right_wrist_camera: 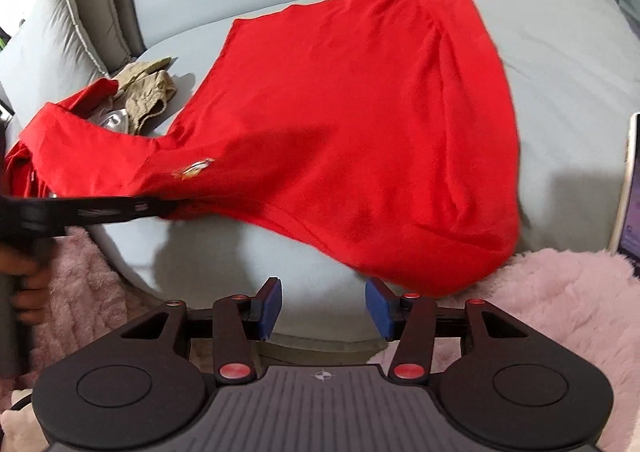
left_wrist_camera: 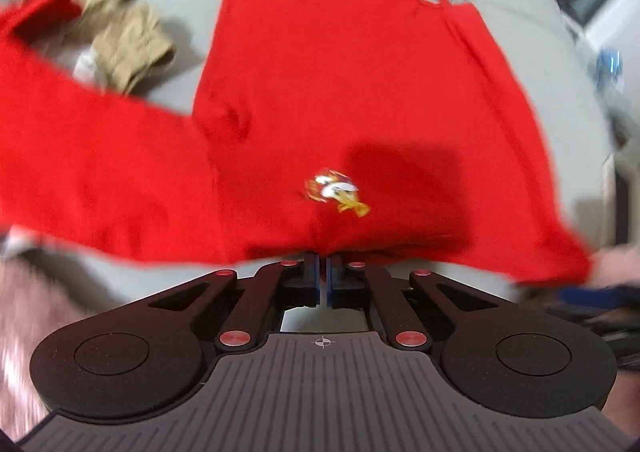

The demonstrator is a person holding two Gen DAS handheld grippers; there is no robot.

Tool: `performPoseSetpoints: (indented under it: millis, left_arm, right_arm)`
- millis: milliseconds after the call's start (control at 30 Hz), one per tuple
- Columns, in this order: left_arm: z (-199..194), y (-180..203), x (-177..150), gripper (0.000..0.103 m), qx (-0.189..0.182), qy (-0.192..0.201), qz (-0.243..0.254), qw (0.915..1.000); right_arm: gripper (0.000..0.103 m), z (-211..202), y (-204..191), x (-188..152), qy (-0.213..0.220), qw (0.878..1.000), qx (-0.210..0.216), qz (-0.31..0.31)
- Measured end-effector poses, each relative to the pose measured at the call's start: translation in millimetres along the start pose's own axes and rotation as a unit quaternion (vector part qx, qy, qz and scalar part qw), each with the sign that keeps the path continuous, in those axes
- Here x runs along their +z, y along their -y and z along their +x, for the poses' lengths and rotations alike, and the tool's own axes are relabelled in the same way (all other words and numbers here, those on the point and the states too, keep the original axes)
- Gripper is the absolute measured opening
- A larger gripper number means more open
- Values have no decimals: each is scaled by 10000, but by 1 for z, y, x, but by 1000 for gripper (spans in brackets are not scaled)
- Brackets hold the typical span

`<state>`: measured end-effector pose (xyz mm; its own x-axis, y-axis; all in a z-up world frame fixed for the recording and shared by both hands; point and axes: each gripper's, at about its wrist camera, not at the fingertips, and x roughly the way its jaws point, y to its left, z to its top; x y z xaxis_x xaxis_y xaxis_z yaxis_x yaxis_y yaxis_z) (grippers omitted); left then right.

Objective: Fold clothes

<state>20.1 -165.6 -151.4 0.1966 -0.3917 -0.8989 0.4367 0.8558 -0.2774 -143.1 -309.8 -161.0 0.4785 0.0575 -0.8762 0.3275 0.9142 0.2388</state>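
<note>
a red shirt [right_wrist_camera: 340, 124] lies spread across a grey cushion [right_wrist_camera: 560, 100], filling the centre of both views, one sleeve trailing to the left. at the lower centre of the left wrist view, the left gripper [left_wrist_camera: 322, 268] is pressed together, pinching the shirt's near edge just below a small embroidered emblem [left_wrist_camera: 338, 194]. at the bottom of the right wrist view, the right gripper [right_wrist_camera: 324, 302] stands spread with nothing between its blue pads [right_wrist_camera: 379, 306]. crumpled tan clothing [right_wrist_camera: 150, 92] sits at upper left. a pink fluffy blanket [right_wrist_camera: 560, 292] lies at lower right.

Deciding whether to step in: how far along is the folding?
Barely started. The red shirt lies spread on the grey cushion. The left gripper pinches its near edge; the right gripper is open, empty. Every fold remains, plus the tan garment.
</note>
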Motion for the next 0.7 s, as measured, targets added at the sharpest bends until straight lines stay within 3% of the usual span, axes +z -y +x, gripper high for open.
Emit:
performPoseSetpoints:
  millis: [33, 133, 167, 200, 300, 333, 433, 567, 700]
  left_arm:
    - [-9, -4, 1, 2, -61, -225, -213, 9995]
    - [-8, -12, -4, 3, -142, -1266, -112, 9918]
    - [-6, -15, -14, 4, 1, -1554, 114, 9878]
    - [-6, -17, -21, 6, 217, -1588, 331, 9865]
    - [-15, -23, -34, 12, 492, -1277, 549, 9891]
    - [-21, -24, -37, 25, 382, -1028, 548, 9925]
    - [-33, -13, -40, 53, 147, -338, 809, 9960]
    - [-20, 4, -34, 60, 124, -29, 1054, 9943]
    - [9, 10, -31, 60, 324, -329, 892, 9949]
  right_arm:
    - [53, -1, 0, 0, 0, 10000, -31, -3]
    - [55, 1, 0, -1, -103, 9998, -175, -54]
    - [55, 2, -1, -1, -132, 9996, -225, -89]
    - [55, 2, -2, -1, -146, 9995, -238, -120]
    - [59, 2, -7, -1, -142, 9992, -276, -248]
    - [60, 2, -8, -1, -144, 9990, -294, -304]
    - [64, 12, -11, 0, -377, 9966, -408, -608]
    - [64, 29, -8, 6, -635, 9921, -709, -822]
    - [63, 36, -9, 10, -449, 9887, -921, -1098]
